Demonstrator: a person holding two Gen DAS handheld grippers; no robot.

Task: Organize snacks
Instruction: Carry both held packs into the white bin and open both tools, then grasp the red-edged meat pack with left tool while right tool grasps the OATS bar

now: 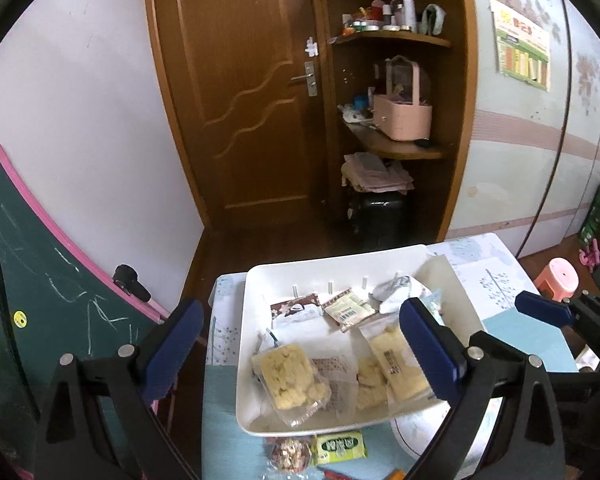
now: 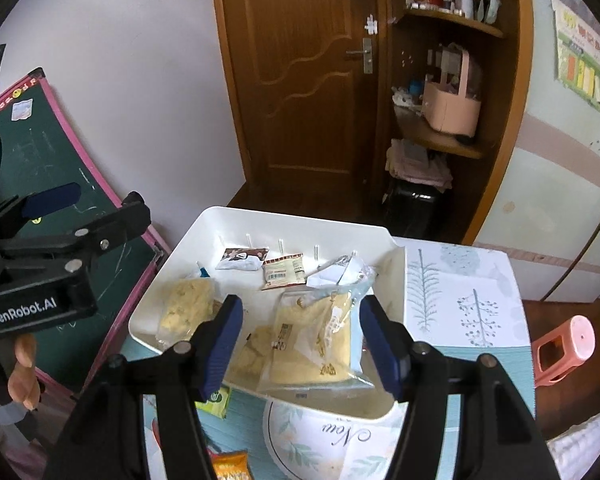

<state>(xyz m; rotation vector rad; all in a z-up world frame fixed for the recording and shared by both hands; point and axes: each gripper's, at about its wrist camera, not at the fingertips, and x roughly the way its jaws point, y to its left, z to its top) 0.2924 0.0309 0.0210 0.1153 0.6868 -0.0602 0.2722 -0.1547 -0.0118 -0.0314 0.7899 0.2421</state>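
While both claws hang over the white tray [image 1: 256, 280] in the lower middle of each view, the step in hand reads as the gap between one placement and the next pick: most snacks already lie in the tray and a few wait outside it.

Left claw [image 1: 300, 348]: jaws spread wide, nothing between them; the tray's contents show through the gap.
Right claw [image 2: 302, 344]: jaws roughly half apart, framing a yellow packet [image 2: 312, 340] that lies in the tray's near right part. The pads do not appear to press on it, so it is judged not held.

Tray contents, counted in the left view:
- yellow cracker packets, about four, across the near half, overlapping, so the count is uncertain; the plainest is the near-left one [image 1: 290, 382];
- brown-and-white sachet [image 1: 296, 308], one, by the far wall;
- red-edged sachet [image 1: 350, 308], one, beside it;
- crumpled white wrapper [image 1: 396, 290], one, at the far right.

Outside the tray, on the surface [image 1: 220, 420] along the bottom edge of the frame:
- green packet [image 1: 340, 446], one;
- round clear pack of nuts [image 1: 290, 454], one;
- orange packet [image 2: 230, 466], one, partly cut off in the right view.

The next move probably calls for lowering an empty claw to one of these loose items, closing on it, and lifting it over the tray's near rim.
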